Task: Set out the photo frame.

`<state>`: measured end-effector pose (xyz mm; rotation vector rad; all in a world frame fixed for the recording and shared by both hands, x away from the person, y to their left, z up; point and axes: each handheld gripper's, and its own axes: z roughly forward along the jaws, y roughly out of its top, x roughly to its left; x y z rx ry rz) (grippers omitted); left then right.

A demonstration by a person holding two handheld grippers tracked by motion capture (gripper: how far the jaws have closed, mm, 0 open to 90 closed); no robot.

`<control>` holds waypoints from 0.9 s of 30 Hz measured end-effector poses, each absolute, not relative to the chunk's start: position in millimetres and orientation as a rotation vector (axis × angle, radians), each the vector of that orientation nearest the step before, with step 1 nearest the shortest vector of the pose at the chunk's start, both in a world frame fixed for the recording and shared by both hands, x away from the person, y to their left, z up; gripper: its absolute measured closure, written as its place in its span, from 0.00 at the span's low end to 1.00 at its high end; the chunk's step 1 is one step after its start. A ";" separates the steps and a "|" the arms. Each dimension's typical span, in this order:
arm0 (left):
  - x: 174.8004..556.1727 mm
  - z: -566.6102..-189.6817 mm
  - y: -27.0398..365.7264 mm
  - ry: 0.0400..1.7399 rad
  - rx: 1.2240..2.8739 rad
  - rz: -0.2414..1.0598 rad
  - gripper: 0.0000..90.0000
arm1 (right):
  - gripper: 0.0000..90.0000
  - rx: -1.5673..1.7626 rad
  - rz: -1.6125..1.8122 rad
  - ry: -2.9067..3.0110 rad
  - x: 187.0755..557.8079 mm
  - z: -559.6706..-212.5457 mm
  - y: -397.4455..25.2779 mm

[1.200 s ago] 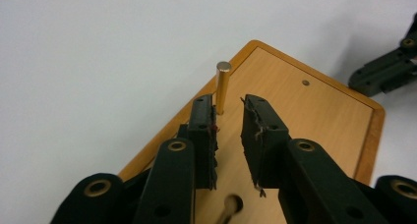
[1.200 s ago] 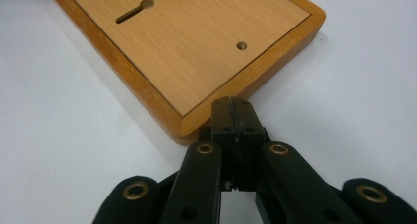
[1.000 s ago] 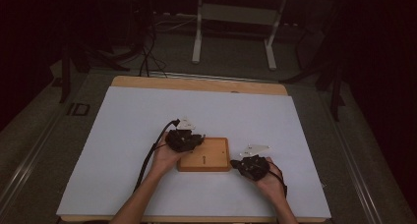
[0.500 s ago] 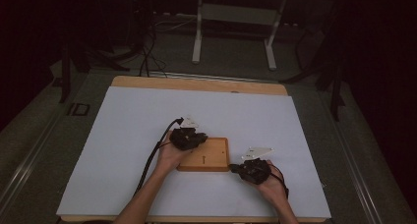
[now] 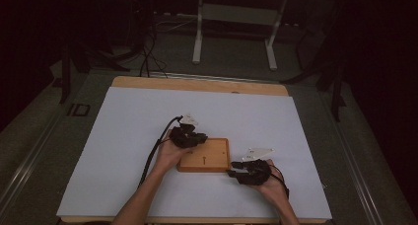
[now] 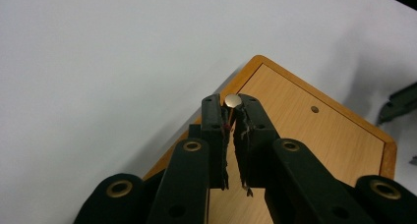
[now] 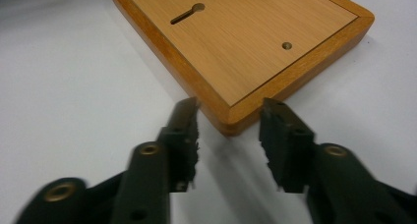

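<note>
A flat wooden board (image 5: pixel 204 157) lies on the white table cover, with a keyhole slot (image 7: pixel 187 14) and a small round hole (image 7: pixel 286 45) in its face. My left gripper (image 5: pixel 190 136) hangs over the board's far left corner. In the left gripper view it (image 6: pixel 231 104) is shut on a small round metal disc (image 6: pixel 233 100) held at the jaw tips. My right gripper (image 5: pixel 235 167) is at the board's near right corner. In the right gripper view it (image 7: pixel 229 108) stands open, one jaw on each side of that corner (image 7: pixel 231 122).
The white cover (image 5: pixel 123 136) lies on a wooden table whose far edge (image 5: pixel 197 84) shows. Beyond it are a dark floor, cables (image 5: pixel 148 57) and a white stand (image 5: pixel 231 32). A cable (image 5: pixel 155 146) trails from the left gripper along the forearm.
My right gripper has slid a little left to the board's near right corner. The left gripper has shifted slightly forward over the far left corner. The board has not moved.
</note>
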<state>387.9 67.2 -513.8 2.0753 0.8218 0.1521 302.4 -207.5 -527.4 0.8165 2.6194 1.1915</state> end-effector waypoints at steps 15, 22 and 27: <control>397.3 -514.3 71.3 0.822 2.078 0.064 0.93 | 0.43 0.774 1.151 2.618 304.1 -531.6 -198.8; 402.2 -514.6 72.0 0.838 2.076 0.024 0.93 | 0.32 0.771 1.092 2.607 305.5 -536.4 -192.6; 405.9 -516.1 72.3 0.848 2.073 0.002 0.94 | 0.31 0.752 1.042 2.598 306.0 -540.0 -189.9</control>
